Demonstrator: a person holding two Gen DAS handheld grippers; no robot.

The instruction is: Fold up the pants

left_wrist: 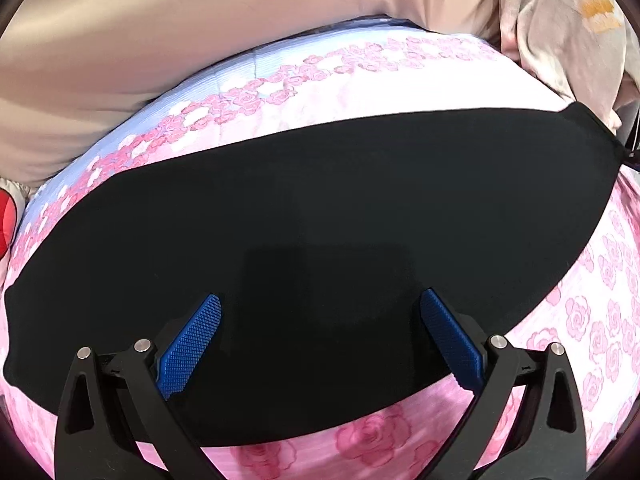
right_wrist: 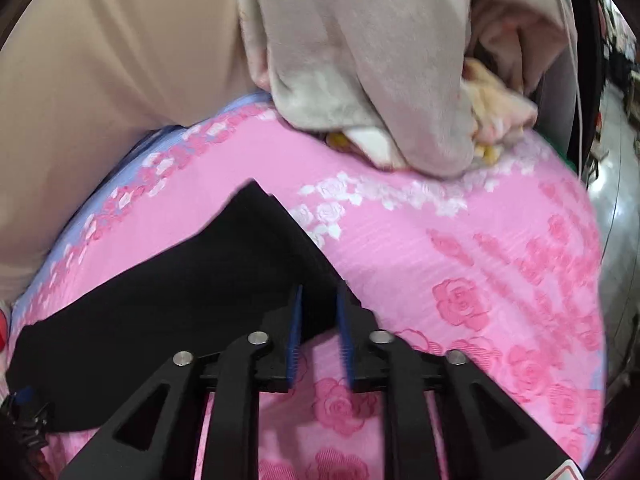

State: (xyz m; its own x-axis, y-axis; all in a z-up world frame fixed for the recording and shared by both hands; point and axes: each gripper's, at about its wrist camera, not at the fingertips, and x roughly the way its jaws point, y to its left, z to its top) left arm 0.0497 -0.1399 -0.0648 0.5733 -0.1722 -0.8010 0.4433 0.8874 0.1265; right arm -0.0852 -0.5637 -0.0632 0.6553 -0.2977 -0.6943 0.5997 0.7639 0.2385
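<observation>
The black pants (left_wrist: 320, 208) lie flat as a long band across a pink rose-patterned bed sheet (left_wrist: 592, 320). My left gripper (left_wrist: 320, 308) is wide open above the pants' near middle, its blue pads (left_wrist: 192, 344) apart and empty. In the right wrist view the pants (right_wrist: 168, 300) run off to the left, with one corner lifted into a peak. My right gripper (right_wrist: 318, 300) has its blue pads (right_wrist: 295, 320) close together with a narrow gap, at the pants' right edge; I cannot tell whether cloth sits between them.
A beige headboard or cushion (left_wrist: 160, 40) runs along the far side of the bed. A heap of grey and cream blankets (right_wrist: 380, 72) lies on the sheet (right_wrist: 480, 260) at the far right. A red object (left_wrist: 6, 216) shows at the left edge.
</observation>
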